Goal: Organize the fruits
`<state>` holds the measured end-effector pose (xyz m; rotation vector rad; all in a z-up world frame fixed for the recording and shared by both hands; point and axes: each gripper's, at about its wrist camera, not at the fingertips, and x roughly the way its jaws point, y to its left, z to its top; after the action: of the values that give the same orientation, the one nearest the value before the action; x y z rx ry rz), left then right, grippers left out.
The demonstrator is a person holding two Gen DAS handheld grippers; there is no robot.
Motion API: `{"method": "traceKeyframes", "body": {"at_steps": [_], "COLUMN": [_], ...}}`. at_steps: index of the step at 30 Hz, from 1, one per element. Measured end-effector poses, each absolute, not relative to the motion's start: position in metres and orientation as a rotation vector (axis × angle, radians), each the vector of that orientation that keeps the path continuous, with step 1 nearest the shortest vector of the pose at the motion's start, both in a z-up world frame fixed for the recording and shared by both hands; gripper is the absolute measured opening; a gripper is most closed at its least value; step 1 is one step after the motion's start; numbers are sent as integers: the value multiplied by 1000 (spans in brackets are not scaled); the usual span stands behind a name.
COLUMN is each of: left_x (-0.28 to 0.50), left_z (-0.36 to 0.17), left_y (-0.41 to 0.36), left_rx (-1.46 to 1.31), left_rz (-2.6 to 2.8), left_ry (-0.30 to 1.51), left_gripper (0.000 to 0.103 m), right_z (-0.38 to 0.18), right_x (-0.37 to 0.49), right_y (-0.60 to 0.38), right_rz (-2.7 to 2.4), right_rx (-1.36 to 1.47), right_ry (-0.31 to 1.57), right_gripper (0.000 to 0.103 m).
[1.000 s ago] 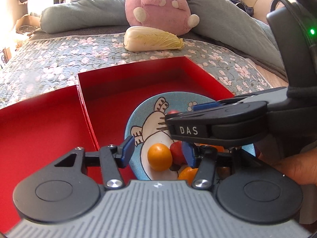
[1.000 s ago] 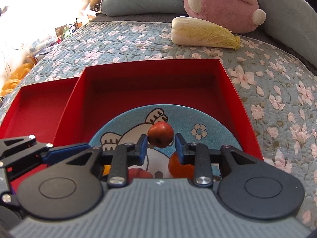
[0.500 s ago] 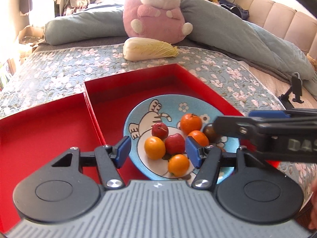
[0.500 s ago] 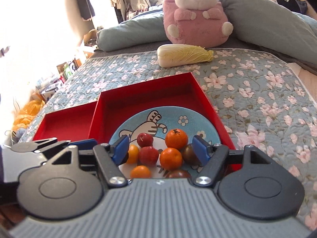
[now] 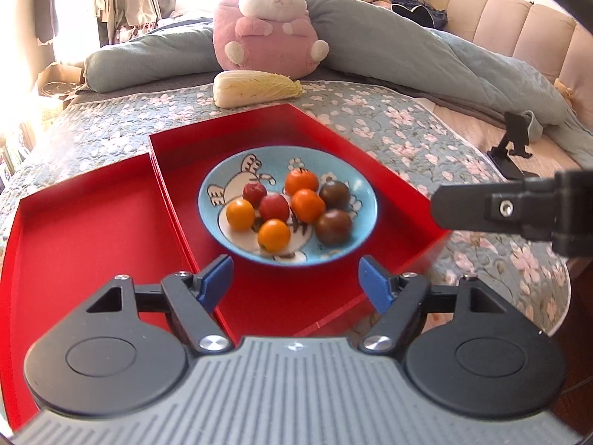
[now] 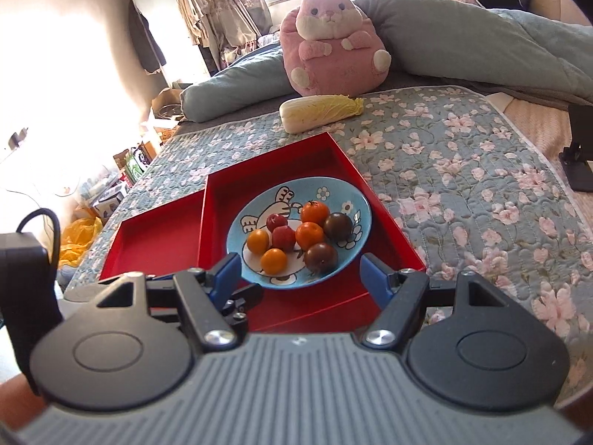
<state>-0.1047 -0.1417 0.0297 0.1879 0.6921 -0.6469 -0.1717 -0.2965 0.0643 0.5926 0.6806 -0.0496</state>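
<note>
the left gripper [image 5: 296, 282] sits at the lower centre of its frame with its blue-tipped jaws spread wide and nothing between them. the right gripper [image 6: 294, 274] is likewise wide apart and empty, low in its own frame. above both, mid-frame, a round blue ceramic plate with a cartoon cat print [image 5: 355, 185] rests in the right-hand shallow red rectangular tray [image 5: 400, 200]; a second red tray [image 5: 81, 230] lies just beside it toward the left edge. on the plate cluster four orange fruits [image 5: 307, 205], two small red fruits [image 5: 273, 207] and two dark brown round fruits [image 5: 333, 227], touching one another. both trays lie on the flowered quilted bed [image 6: 463, 170], with a pale napa cabbage [image 5: 255, 87] and a pink plush rabbit [image 5: 268, 26] toward the top
</note>
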Motion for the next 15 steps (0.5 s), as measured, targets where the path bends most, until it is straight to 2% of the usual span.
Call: {"method": "traceKeyframes", "body": {"at_steps": [10,15], "left_x": [-128,-134], "left_z": [28,32], "left_y": [-131,-131], "left_rx": [210,225], "left_rz": [-546,-540], "left_ry": [646,610], "left_gripper": [82,100], "right_z": [65,58], "right_x": [-209,-216], "right_y": [-296,-294], "right_rz": [-28,-3], "right_rx": [540,515], "right_ry": [739,762], "right_gripper": [73,73]}}
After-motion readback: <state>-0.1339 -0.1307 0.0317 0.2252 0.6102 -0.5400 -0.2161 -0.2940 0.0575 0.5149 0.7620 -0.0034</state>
